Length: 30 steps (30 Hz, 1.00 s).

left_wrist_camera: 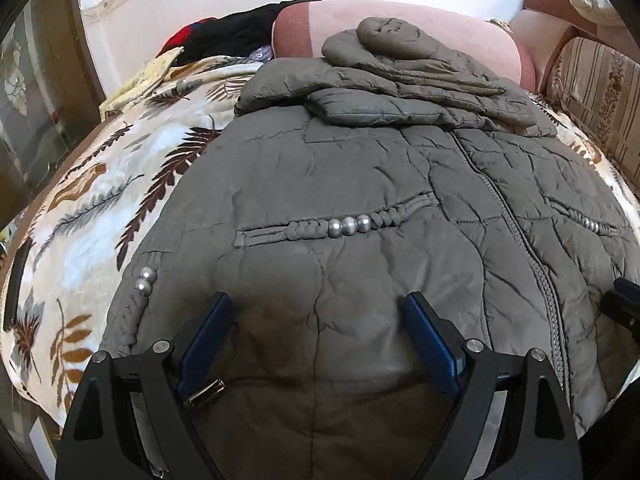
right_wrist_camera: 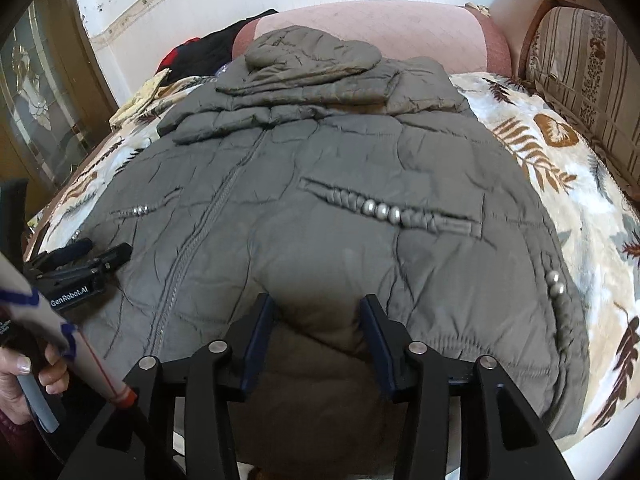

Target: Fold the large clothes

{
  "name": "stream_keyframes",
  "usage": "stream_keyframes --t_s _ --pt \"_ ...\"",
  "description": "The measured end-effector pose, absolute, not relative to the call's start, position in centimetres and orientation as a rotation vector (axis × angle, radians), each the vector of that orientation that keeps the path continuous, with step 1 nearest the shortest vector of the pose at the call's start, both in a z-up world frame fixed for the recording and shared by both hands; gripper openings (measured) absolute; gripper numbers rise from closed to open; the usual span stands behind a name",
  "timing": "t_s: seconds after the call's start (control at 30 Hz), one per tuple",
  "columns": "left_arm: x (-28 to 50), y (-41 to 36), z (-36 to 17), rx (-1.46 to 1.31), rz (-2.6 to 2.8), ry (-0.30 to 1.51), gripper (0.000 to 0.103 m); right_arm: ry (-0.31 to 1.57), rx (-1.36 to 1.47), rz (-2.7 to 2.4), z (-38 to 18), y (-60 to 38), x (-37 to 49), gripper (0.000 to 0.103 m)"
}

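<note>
A grey quilted puffer jacket (left_wrist_camera: 360, 184) lies front-up on a leaf-patterned blanket, zipper closed, with sleeves and hood folded across its top end; it also shows in the right wrist view (right_wrist_camera: 320, 184). My left gripper (left_wrist_camera: 318, 312) is open, its blue pads straddling the jacket's near hem on the left half. My right gripper (right_wrist_camera: 316, 312) is open, narrower, with a bulge of the hem between its pads on the right half. The left gripper also shows at the left edge of the right wrist view (right_wrist_camera: 92, 256).
The leaf blanket (left_wrist_camera: 100, 208) covers a bed. A pink cushion (left_wrist_camera: 400, 24) and dark clothes (left_wrist_camera: 240, 32) lie at the far end. A striped sofa cushion (right_wrist_camera: 580, 80) is at the right. A wooden glass door (right_wrist_camera: 36, 100) stands left.
</note>
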<state>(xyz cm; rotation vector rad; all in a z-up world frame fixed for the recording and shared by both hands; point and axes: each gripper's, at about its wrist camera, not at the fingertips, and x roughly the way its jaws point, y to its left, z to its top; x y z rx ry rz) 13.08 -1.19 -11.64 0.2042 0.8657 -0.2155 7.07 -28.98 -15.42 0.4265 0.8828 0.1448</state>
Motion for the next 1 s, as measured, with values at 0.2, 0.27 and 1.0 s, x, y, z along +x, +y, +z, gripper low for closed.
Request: stream_keyframes --t_s 0.2,0.27,1.0 --pt "13.1 -1.9 -12.2 0.237 -0.199 0.86 0.09 0.876 0.407 0.129 -16.2 -28.4 6.6 0.054" --pt "13.3 -1.8 -12.3 0.234 -0.201 0.861 0.09 0.867 0.421 0.129 -16.5 -28.5 6.5 0.056" --pt "12.9 -1.0 -12.2 0.228 -0.237 0.849 0.095 0.74 0.532 0.057 -14.7 -32.9 4.3 0.062"
